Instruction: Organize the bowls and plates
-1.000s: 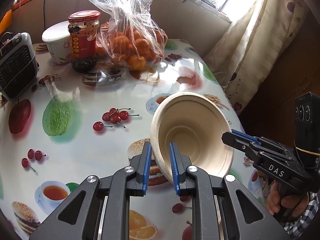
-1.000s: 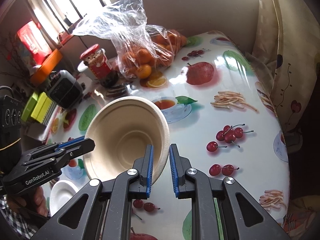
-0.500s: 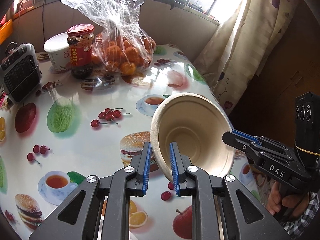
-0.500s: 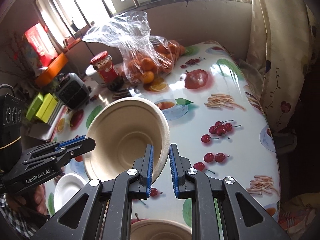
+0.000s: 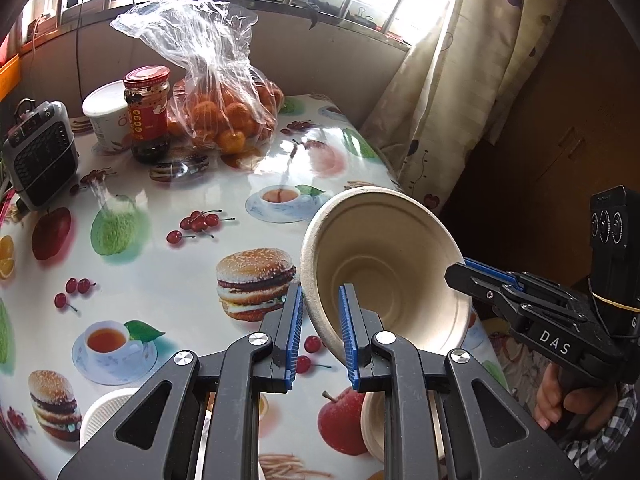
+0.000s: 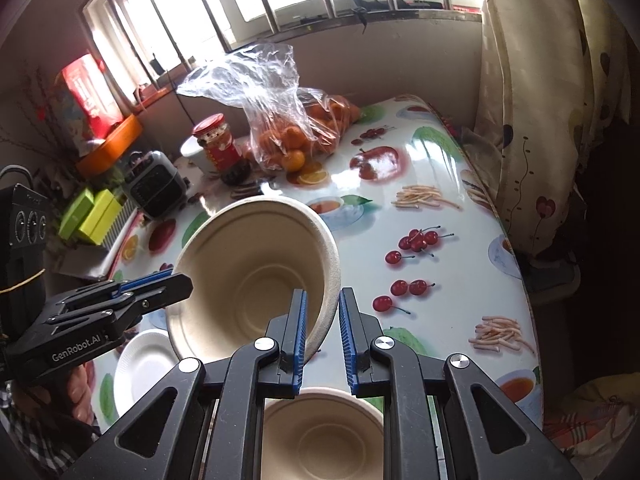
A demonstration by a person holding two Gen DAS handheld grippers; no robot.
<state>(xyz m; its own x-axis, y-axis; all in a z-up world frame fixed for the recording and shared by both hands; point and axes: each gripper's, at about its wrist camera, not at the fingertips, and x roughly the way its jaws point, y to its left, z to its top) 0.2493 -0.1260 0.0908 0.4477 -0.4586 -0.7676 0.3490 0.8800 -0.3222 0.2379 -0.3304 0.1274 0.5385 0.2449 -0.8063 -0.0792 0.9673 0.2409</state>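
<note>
A beige paper bowl hangs tilted in the air above the fruit-print table, its opening toward both cameras. My left gripper is shut on one side of its rim. My right gripper is shut on the opposite side of the same bowl. Each view shows the other gripper from the side: the right gripper and the left gripper. A second beige bowl sits on the table under the right gripper, partly hidden by it. A white paper plate lies to its left.
At the far end stand a clear bag of oranges, a red-lidded jar, a white tub and a small grey heater. A curtain hangs along the table's right edge. Green boxes sit at the left.
Both grippers have risen and drawn back with the bowl held between them. The table looks farther off, and the second bowl and white plate have come into view below.
</note>
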